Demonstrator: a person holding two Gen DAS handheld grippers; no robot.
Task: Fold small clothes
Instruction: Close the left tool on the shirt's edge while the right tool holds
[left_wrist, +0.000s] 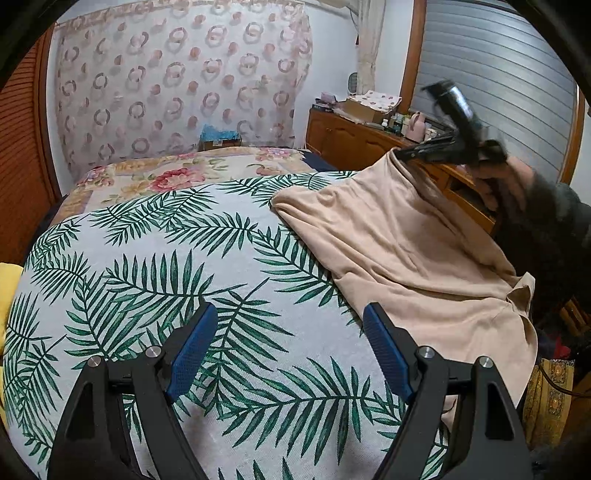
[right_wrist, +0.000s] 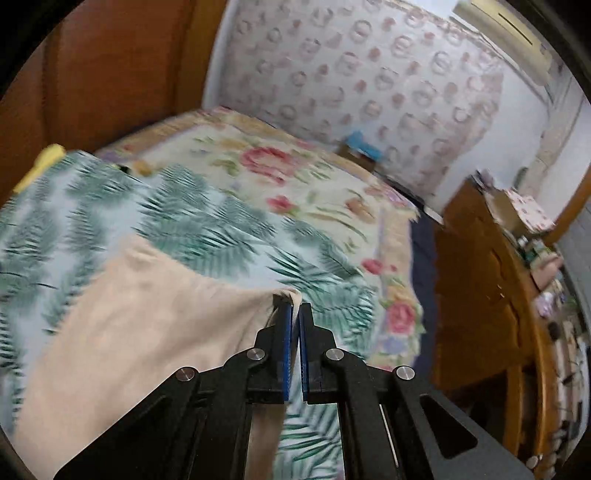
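- Left wrist view: the beige soft-fabric garment (left_wrist: 417, 254) lies on the right side of the white bed cover printed with green palm leaves (left_wrist: 177, 266), ahead and to the right of the left gripper (left_wrist: 290, 315).
- The garment's near lower edge runs just beside the left gripper's right finger, and part of the fabric hangs off the bed's right edge.
- The left gripper stands wide open, its blue-padded fingers (left_wrist: 192, 350) spread over the leaf-print cover with nothing between them; I cannot tell whether they touch the cover.
- At the far right, the right gripper (left_wrist: 400, 153), blurred, pinches the garment's top corner and holds it raised above the bed, so the fabric slopes down from it to the cover.
- Behind lie a floral quilt (left_wrist: 177, 173) and a wooden cabinet (left_wrist: 351, 136) with clutter on top.
- Right wrist view: the right gripper (right_wrist: 295, 308) has its blue pads closed together, with a thin edge of the beige garment (right_wrist: 140, 317) clamped between them.
- From the pinch point the garment spreads down and to the left over the leaf-print cover (right_wrist: 207, 229), which is motion-blurred.
- A strip of the fabric also hangs below the closed fingers, towards the camera.
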